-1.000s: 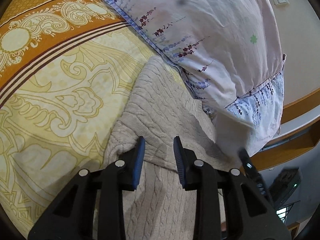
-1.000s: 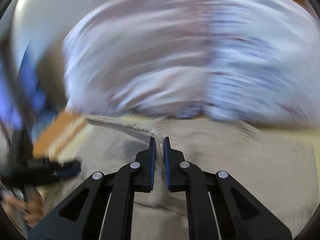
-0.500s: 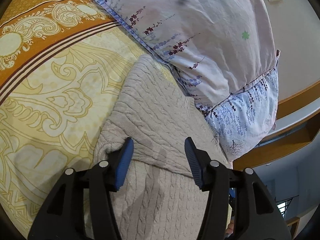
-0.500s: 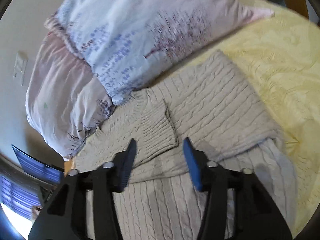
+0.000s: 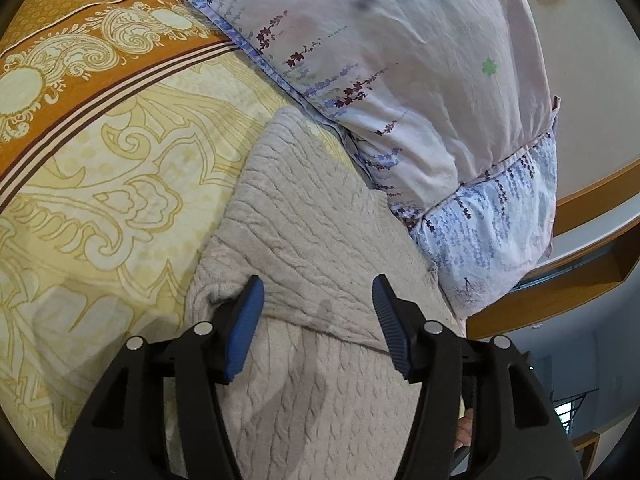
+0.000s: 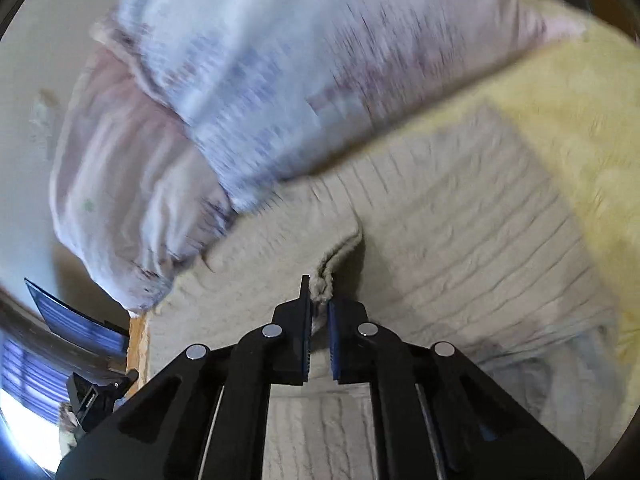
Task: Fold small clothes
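Soft daylight, fisheye-bent edges; left wrist view sharp, right wrist view motion-blurred.

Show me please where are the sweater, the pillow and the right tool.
sweater (image 5: 320, 216), left wrist view, on the folded-over upper layer.
pillow (image 5: 420, 52), left wrist view, on its pale pink face.
right tool (image 6: 319, 304), right wrist view, between its fingertips.

Rough cable-knit wool sweater (image 5: 320, 240), smooth cotton pillow (image 5: 400, 60), matt bedsheet (image 5: 100, 180)

Open bedsheet (image 5: 100, 200) left of the sweater (image 5: 320, 240), free for passing. Blocked on the far side by the stacked pillows (image 5: 420, 80), touching the sweater edge. In the right wrist view, open yellow sheet to the right.
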Available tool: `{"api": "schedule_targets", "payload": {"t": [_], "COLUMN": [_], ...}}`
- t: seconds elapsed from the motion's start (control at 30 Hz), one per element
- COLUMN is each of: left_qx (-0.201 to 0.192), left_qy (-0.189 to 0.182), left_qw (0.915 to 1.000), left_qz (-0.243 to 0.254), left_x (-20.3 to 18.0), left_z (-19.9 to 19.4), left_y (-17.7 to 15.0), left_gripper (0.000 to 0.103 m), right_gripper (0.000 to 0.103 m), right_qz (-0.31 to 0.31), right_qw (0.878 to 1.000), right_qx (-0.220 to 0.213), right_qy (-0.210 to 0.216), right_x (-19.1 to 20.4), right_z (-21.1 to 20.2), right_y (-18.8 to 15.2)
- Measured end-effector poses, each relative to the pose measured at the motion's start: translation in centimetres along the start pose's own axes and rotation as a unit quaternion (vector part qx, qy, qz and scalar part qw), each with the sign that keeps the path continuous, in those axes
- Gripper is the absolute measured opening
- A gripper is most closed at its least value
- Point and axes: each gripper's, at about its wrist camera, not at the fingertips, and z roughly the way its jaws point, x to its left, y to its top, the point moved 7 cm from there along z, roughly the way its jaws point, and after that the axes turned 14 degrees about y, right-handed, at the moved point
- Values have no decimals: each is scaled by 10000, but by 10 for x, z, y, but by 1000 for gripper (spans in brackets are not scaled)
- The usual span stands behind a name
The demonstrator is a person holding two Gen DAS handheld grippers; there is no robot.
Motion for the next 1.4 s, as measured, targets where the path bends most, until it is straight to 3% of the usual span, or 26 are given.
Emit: {"api": "schedule_targets", "payload": {"t": [0.13, 0.43, 0.47, 0.57, 0.73, 1.03, 1.1, 1.23, 1.4], "left_qx": [16, -134, -161, -151, -8, 197, 239, 345, 601], "left_qy": [-119, 96, 127, 123, 107, -78, -144, -393, -995], "left_qw": [9997, 9954, 9946, 9920, 9887, 9869, 9865, 9851, 9807], "left_qz": [232, 943, 1018, 1249, 1493, 1602, 1614, 1638, 1573], "left_x": [-1, 22, 25, 33, 43, 52, 52, 53, 57], "left_z": [-16, -56, -60, -73, -82, -88, -90, -95, -102], "left_y": [-8, -37, -40, -56, -81, -120, -126, -142, -165], "left_gripper": [60, 59, 59, 59, 59, 59, 56, 49, 45], "right_gripper": [7, 8, 13, 35, 37, 37, 37, 37, 36], "right_qz": [-321, -197, -224, -493, -694, -436, -257, 156, 202], "right_qw": [9990, 9965, 9964, 9957, 9959, 9958, 9971, 9974, 9889], "right_qx": [-221, 285, 276, 103, 202, 325, 408, 672, 994], "right_qy": [-215, -758, -765, -772, -537, -736, -596, 204, 1088], "right_x": [7, -26, -26, -20, -22, -60, -67, -68, -59], "right_z": [-24, -11, -14, -40, -87, -149, -155, -161, -173], "right_y": [0, -19, -21, -22, -36, -72, -81, -109, -139]}}
